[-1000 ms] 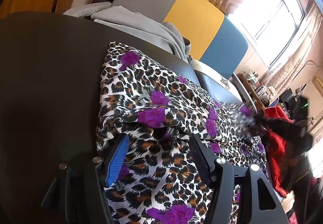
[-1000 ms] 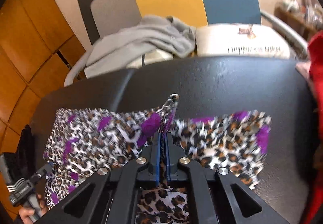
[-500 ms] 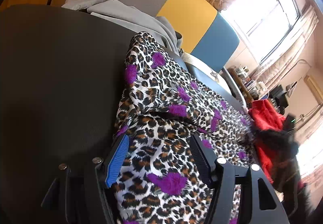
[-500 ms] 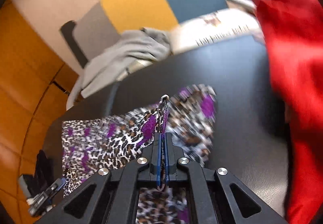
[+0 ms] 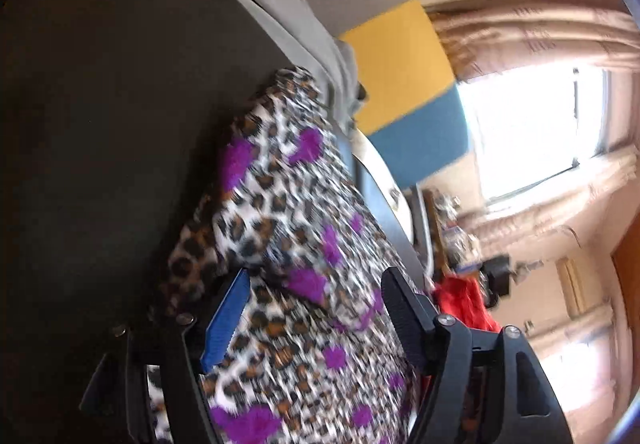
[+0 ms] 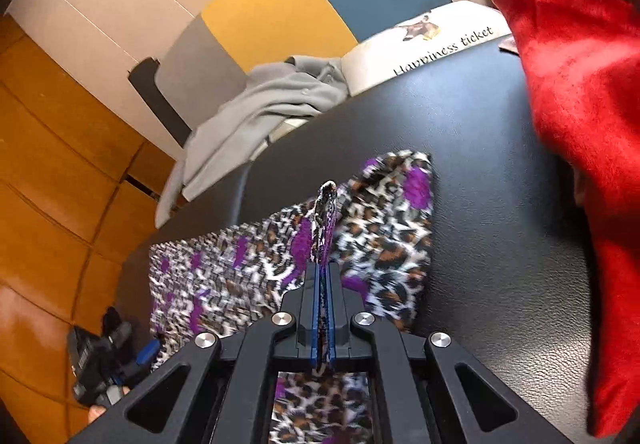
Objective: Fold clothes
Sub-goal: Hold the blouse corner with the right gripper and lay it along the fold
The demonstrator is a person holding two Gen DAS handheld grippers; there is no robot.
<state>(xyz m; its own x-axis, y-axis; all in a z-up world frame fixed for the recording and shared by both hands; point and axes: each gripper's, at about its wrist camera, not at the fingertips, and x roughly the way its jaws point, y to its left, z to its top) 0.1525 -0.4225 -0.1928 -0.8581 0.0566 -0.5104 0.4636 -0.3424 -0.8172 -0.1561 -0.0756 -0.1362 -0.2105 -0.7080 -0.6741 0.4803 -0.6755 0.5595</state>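
Right fingers (image 6: pixel 322 286) pinched on leopard cloth (image 6: pixel 384 240); left fingers (image 5: pixel 316 318) spread wide over it. Best carried low, edges matched, clear of red garment (image 6: pixel 576 92).

The only writing you can read is on the white cushion (image 6: pixel 424 44) that sits far ahead of your right gripper (image 6: pixel 322 276) and a little to its right, past the black table's (image 6: pixel 460 132) far edge. Along its front face it says "Happiness ticket" in dark script, with a small brown figure printed just above the words. In your left wrist view nothing is legible.
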